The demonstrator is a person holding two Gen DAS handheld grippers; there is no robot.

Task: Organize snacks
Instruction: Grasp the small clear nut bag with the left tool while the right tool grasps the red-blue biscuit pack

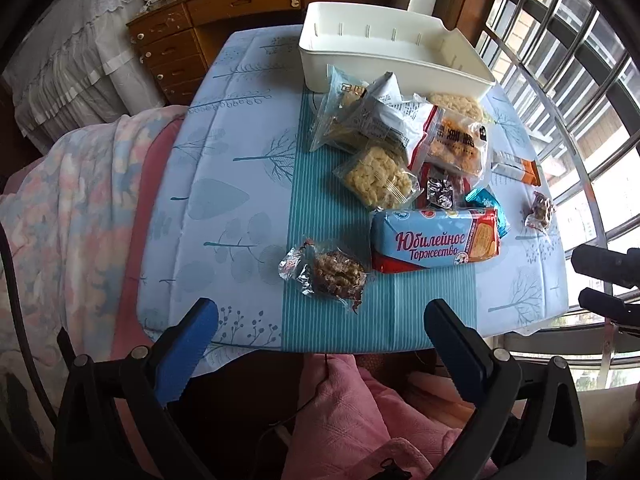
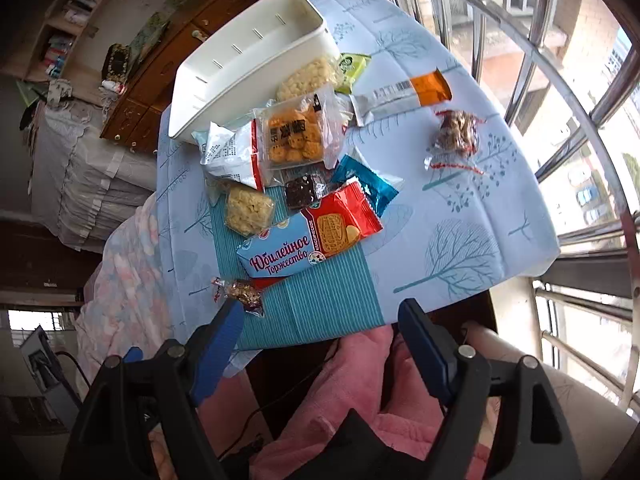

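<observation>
Currently, both my left gripper (image 1: 320, 334) and right gripper (image 2: 322, 326) hold their fingers apart, empty, above the counter (image 1: 240, 168) edge. Snacks (image 1: 404, 152) lie heaped beside the empty white bin (image 1: 384, 62).

I see daylight thru a big barred window w/ dark metal frames (image 1: 560, 52) on the right. Brown wooden desk w/ drawers (image 1: 176, 36) at the back, white lace-trimmed cloth cover (image 1: 68, 64) left of it, pastel floral blanket (image 1: 60, 208) nearer, pink fleece fabric (image 2: 352, 380) below
</observation>
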